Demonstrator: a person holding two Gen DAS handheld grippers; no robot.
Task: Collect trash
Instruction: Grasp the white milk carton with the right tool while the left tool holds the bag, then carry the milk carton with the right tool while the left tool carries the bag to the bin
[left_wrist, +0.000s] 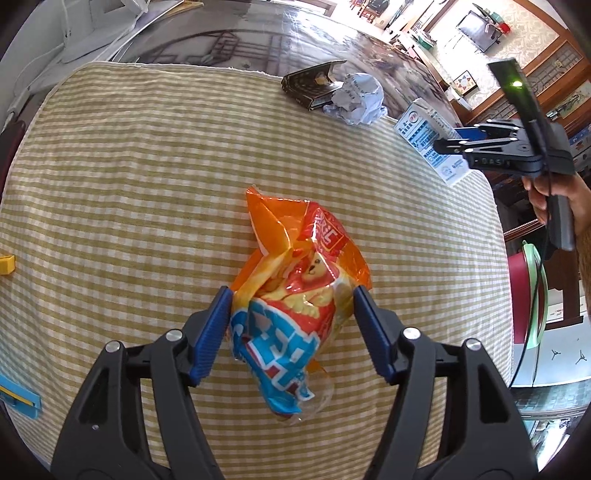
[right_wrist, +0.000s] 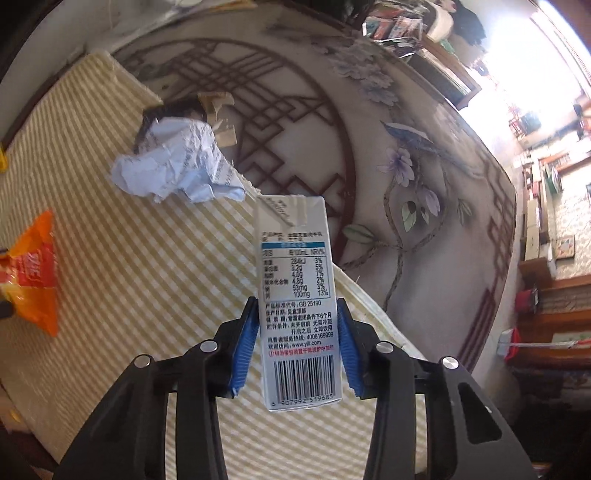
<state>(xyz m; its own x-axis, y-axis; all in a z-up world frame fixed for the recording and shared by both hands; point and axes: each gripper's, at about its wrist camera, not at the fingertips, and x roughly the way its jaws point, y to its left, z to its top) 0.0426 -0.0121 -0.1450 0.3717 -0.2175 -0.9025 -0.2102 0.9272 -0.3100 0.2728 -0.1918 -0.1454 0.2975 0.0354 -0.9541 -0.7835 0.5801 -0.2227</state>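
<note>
two hand-held grippers work over a surface (left_wrist: 369, 48) spread with a yellow checked cloth (left_wrist: 129, 177). the left hand-held gripper (left_wrist: 293, 325) points steeply down with its blue pads (left_wrist: 212, 332) on either side of an orange and blue snack bag (left_wrist: 295, 295), which lies crumpled on the cloth near the middle; both pads touch the bag's sides, pinching it lightly at a fairly wide spread

the right hand-held gripper (right_wrist: 299, 341) pinches a white carton (right_wrist: 297, 295), its blue pads (right_wrist: 243, 343) pressed against the carton's two narrow sides near the barcode end. the carton stands up between the pads, printed side toward the camera, over the cloth's edge. in the left wrist view the same gripper (left_wrist: 452, 140) shows at the right, held by a hand (left_wrist: 565, 199), with the carton (left_wrist: 428, 140) at the cloth's far right edge

a crumpled white paper (right_wrist: 173, 166) lies on the far edge of the cloth, touching a dark flattened box (left_wrist: 314, 86) just behind it. a yellow thing (left_wrist: 6, 264) and a blue strip (left_wrist: 18, 398) sit at the left border of the left wrist view, too cut off to tell what they are
</note>
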